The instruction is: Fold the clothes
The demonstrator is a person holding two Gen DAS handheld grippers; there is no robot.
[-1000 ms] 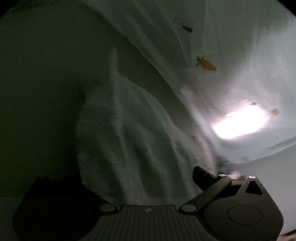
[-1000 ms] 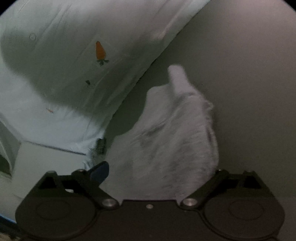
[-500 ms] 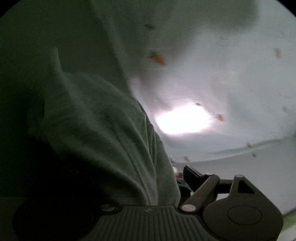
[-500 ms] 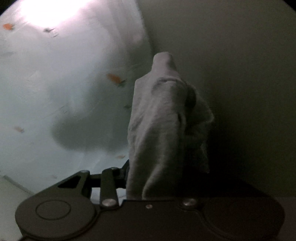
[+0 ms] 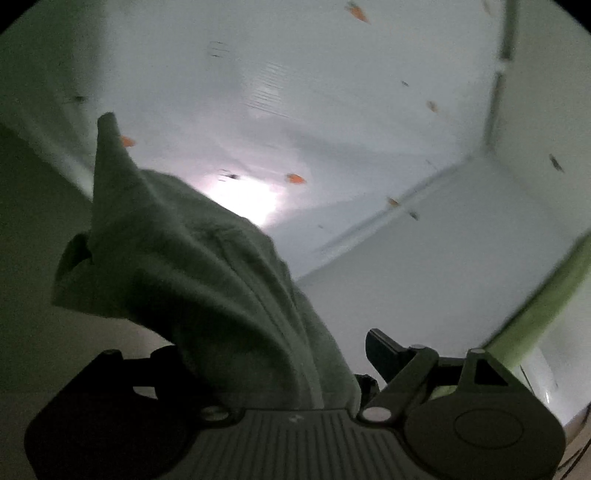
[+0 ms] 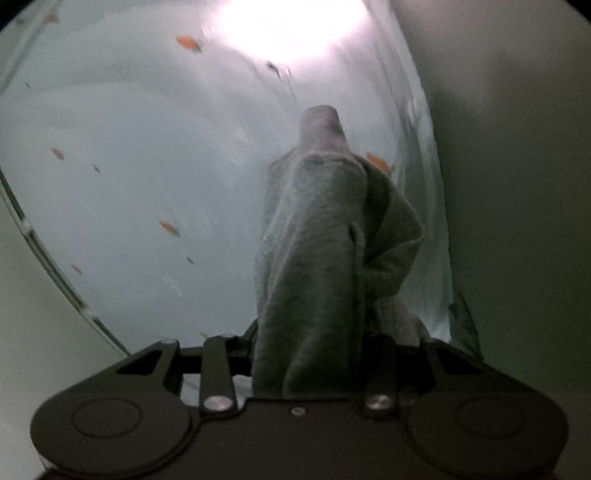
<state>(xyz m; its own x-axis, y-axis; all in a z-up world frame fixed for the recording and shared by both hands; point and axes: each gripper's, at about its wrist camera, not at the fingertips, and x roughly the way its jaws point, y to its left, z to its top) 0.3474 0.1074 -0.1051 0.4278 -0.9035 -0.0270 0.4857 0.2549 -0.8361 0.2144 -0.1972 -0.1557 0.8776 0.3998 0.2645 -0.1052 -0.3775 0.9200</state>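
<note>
A grey fleecy garment [image 5: 192, 258] stands bunched between the jaws of my left gripper [image 5: 273, 354] and rises to a point at the upper left. The cloth hides the left finger, and the dark right finger [image 5: 384, 347] shows beside its edge. In the right wrist view the same grey garment [image 6: 314, 258] stands upright as a thick fold, and my right gripper [image 6: 314, 343] is shut on its lower end. Both ends are lifted off the pale sheet behind them.
A pale blue sheet with small orange carrot prints [image 5: 332, 110] fills the background, also seen as the sheet [image 6: 129, 166] in the right view, with a bright glare spot [image 6: 288, 26]. A green edge [image 5: 535, 314] runs at the right. Dim plain surfaces flank both views.
Both grippers went from open over the flat garment to closed on it. The cloth has risen off the sheet and bunched up, and both views have swung and rolled.
</note>
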